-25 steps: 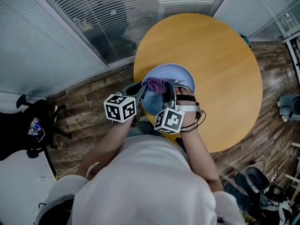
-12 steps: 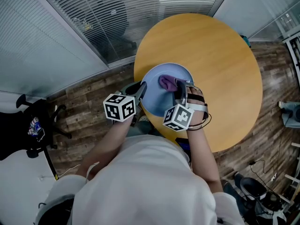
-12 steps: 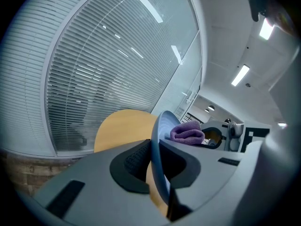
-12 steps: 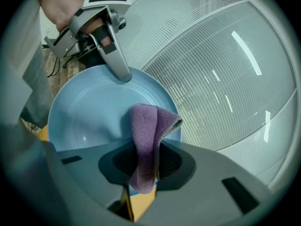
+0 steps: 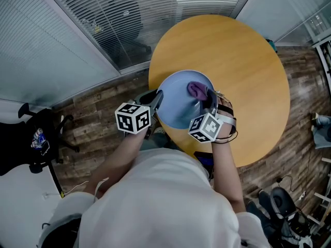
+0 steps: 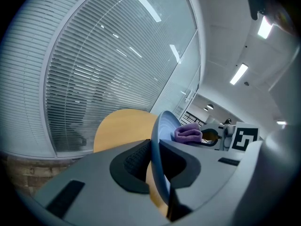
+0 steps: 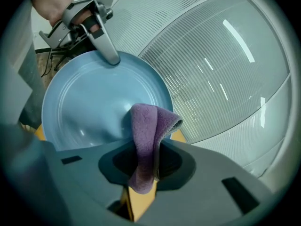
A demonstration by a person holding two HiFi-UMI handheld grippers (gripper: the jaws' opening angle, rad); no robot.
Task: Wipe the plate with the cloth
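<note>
Head view: blue plate tilted between 2 grippers

The left gripper (image 5: pixel 156 99) has its 2 jaws closed on the near-left rim of the blue plate (image 5: pixel 178 105). The plate is held at a tilt over the near edge of the round wooden table (image 5: pixel 248 71). In the left gripper view the rim runs edge-on straight between the jaw pads. The right gripper (image 5: pixel 209 98) is clamped on a purple cloth (image 5: pixel 197 90). In the right gripper view the folded cloth stands up between the 2 jaws, with a tail hanging below them. The cloth's upper fold lies against the plate's inner face on its right side, across from the left gripper's hold.
</note>
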